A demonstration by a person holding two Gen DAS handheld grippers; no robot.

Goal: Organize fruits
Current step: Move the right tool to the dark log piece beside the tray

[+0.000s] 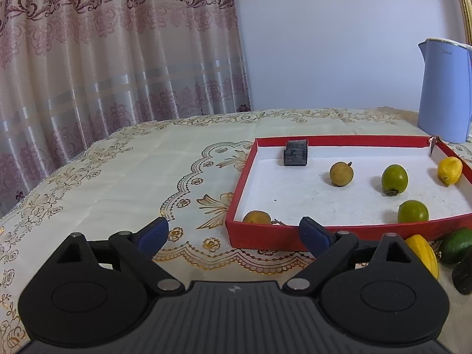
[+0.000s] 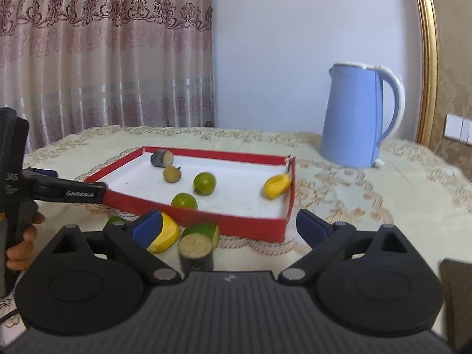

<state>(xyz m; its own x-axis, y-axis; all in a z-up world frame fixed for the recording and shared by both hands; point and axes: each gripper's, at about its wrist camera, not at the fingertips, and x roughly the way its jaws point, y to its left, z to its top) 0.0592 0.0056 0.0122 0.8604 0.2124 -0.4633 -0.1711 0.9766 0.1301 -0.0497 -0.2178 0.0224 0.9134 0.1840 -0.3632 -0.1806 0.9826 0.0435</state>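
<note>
My right gripper (image 2: 230,224) stands wide apart, nothing between its fingers. At twelve o'clock, the red tray (image 2: 250,227) holds two green fruits and a yellow piece (image 2: 276,186). A blue kettle (image 2: 354,118) stands at one o'clock.

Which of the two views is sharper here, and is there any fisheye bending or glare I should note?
Left wrist view: sharp; the round green fruits in the red cardboard tray have crisp edges. The gold frame bows with fisheye distortion.
Right wrist view: softer, slightly smeared on the dark cut cylinder in front of the tray. No strong glare; light is even, shadows faint.
</note>
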